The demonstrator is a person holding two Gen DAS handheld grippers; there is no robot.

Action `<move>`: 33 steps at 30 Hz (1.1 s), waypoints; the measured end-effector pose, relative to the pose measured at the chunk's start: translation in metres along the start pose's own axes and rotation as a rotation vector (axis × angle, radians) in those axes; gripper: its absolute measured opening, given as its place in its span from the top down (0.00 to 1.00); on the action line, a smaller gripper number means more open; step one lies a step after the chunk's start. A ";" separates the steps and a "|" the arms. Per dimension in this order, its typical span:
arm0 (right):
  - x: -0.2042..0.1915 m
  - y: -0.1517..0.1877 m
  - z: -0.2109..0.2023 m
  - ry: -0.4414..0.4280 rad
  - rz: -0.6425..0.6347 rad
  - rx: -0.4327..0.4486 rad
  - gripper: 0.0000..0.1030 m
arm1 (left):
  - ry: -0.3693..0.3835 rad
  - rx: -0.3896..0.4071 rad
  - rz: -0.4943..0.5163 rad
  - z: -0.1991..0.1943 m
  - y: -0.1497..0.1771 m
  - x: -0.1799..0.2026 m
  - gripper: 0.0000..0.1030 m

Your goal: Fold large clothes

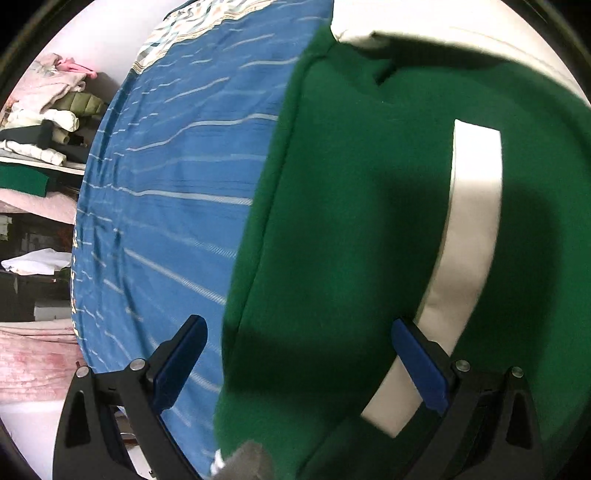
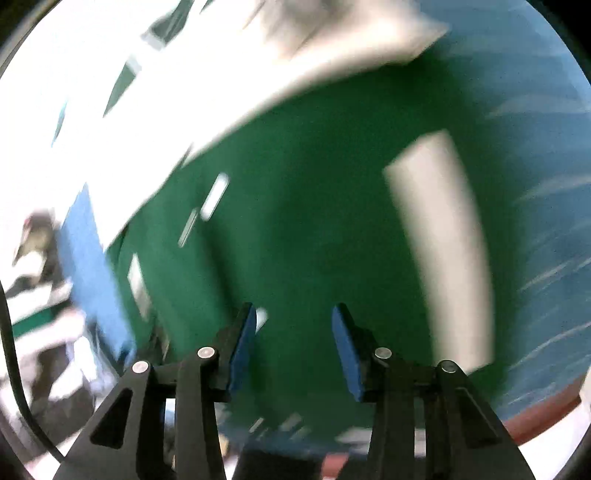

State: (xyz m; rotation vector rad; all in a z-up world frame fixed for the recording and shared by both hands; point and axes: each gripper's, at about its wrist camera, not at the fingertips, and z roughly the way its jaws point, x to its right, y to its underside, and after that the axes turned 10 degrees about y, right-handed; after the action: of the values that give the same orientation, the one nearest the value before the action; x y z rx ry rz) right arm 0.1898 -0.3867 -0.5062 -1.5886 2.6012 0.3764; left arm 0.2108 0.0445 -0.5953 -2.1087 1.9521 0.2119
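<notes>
While both my grippers point steeply down at the bed, the biggest thing under them is the blue sheet [image 1: 173, 206], striped with thin pale lines, running up the left of the left wrist view and showing again along the right edge of the right wrist view [image 2: 546, 184].

On it lies the green garment [image 1: 351, 229], spread flat and filling most of both views [image 2: 295, 229]. White panel at its top [image 1: 461, 33]. A white stripe [image 1: 469, 236] runs down its front, seen again in the right view [image 2: 439, 251], blurred.

Left gripper [image 1: 299, 362]: jaws wide apart, nothing between the pads. Its left finger [image 1: 177, 365] hangs over the sheet just outside the garment's left edge; its right finger [image 1: 421, 369] sits over the lower end of the stripe. The garment's edge falls between the two. Whether the tips touch the cloth I cannot tell.

Right gripper [image 2: 293, 350]: jaws partly open, nothing clamped; green cloth shows below, in the gap. The stripe lies just right of its right finger [image 2: 347, 354]. Whole view is smeared with blur.

Far left in the left view, shelves with stacked folded clothes [image 1: 51, 110], pink and white on top, well apart from the bed. A grey fuzzy scrap [image 1: 247, 461] shows at the bottom edge; cannot tell what it is.
</notes>
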 end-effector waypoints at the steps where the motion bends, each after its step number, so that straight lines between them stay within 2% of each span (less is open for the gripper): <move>1: 0.016 -0.013 -0.005 0.020 0.036 0.029 0.56 | -0.007 0.010 -0.014 0.000 -0.002 0.000 0.00; 3: 0.056 -0.040 -0.014 0.010 0.119 0.067 0.56 | -0.026 0.016 -0.038 0.000 -0.006 0.002 0.00; 5: 0.076 -0.064 -0.012 -0.014 0.134 0.090 0.56 | -0.043 0.010 -0.050 0.000 -0.009 0.002 0.00; 6: 0.102 -0.079 -0.015 -0.023 0.128 0.091 0.56 | -0.051 -0.001 -0.055 0.000 -0.010 0.002 0.00; 8: 0.112 -0.093 -0.005 -0.049 0.117 0.085 0.57 | -0.066 -0.019 -0.073 -0.001 -0.012 0.004 0.00; 9: 0.098 -0.091 0.007 -0.064 0.117 0.079 0.59 | -0.075 -0.026 -0.084 -0.003 -0.013 0.004 0.00; 10: 0.099 -0.093 0.015 -0.096 0.130 0.075 0.81 | -0.086 -0.031 -0.089 -0.004 -0.013 0.005 0.00; 11: 0.107 -0.097 0.021 -0.116 0.138 0.066 0.89 | -0.102 -0.034 -0.094 -0.008 -0.013 0.006 0.00; 12: 0.114 -0.105 0.022 -0.115 0.141 0.069 0.91 | -0.109 -0.031 -0.098 -0.012 -0.013 0.008 0.00; 14: 0.116 -0.108 0.025 -0.052 0.178 0.091 0.92 | -0.110 -0.002 -0.105 -0.027 -0.013 0.012 0.00; 17: 0.125 -0.104 0.030 -0.045 0.271 0.083 0.93 | -0.108 0.054 -0.089 -0.055 -0.015 0.023 0.00; 19: 0.117 -0.105 0.029 -0.005 0.228 0.070 0.92 | -0.092 0.078 -0.073 -0.070 -0.015 0.034 0.00; 21: 0.103 -0.102 0.022 0.050 0.140 0.069 0.83 | -0.062 0.091 -0.041 -0.077 -0.014 0.049 0.00; 23: 0.094 -0.087 0.009 0.083 0.082 0.065 0.70 | -0.029 0.097 -0.008 -0.080 -0.012 0.063 0.00; 28: 0.086 -0.026 -0.003 0.060 0.050 0.014 0.68 | 0.044 0.099 0.073 -0.080 0.001 0.097 0.00; 31: 0.075 0.023 0.015 0.019 0.031 -0.087 0.68 | 0.063 0.084 0.120 -0.077 0.012 0.110 0.00; 33: 0.079 0.049 0.039 0.044 0.011 -0.167 0.68 | 0.066 0.065 0.147 -0.072 0.020 0.114 0.00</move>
State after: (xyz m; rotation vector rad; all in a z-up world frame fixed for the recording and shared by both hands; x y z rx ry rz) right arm 0.1073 -0.4245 -0.5505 -1.6498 2.6753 0.5798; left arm 0.1958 -0.0863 -0.5603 -1.9573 2.1248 0.1060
